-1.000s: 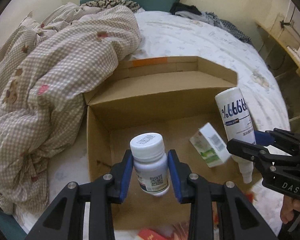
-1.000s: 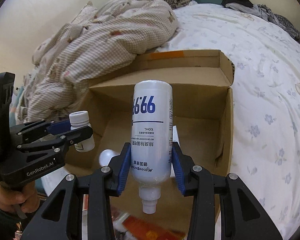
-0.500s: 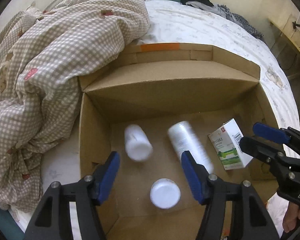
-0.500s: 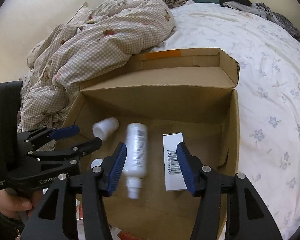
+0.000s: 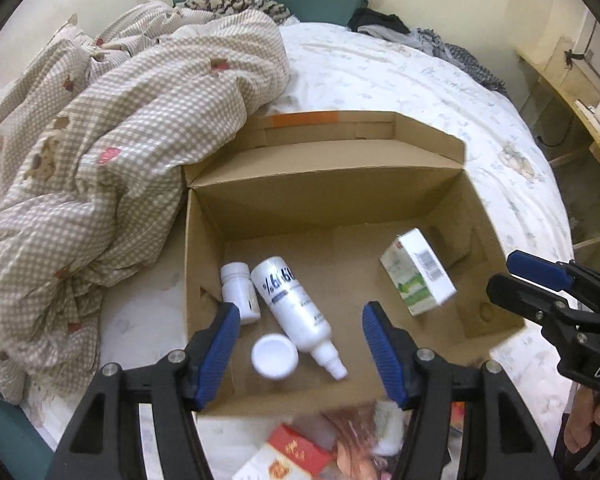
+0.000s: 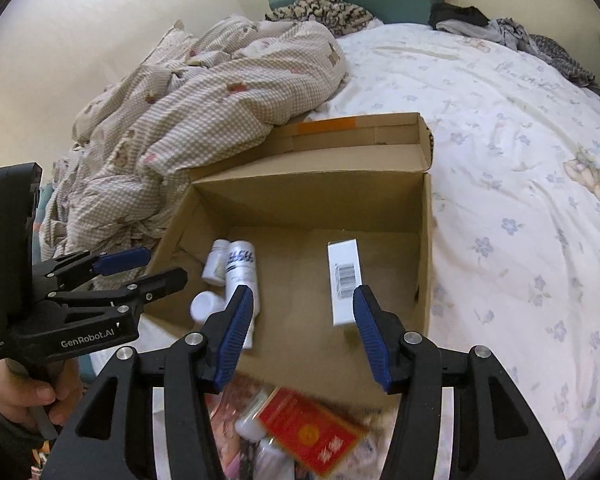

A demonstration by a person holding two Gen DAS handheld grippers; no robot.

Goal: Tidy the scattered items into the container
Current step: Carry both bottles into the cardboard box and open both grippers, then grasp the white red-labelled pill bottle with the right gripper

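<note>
Cardboard box (image 5: 204,240) on the bed holds our white spray bottle (image 5: 296,308), two white jars and a carton. Both fingers gape empty; red packet (image 6: 312,432) lies below the box's near edge, nearer our right gripper (image 6: 300,332).

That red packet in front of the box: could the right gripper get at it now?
Probably yes. The right gripper is open and empty, and the red packet lies just below it, topmost in the pile.
</note>
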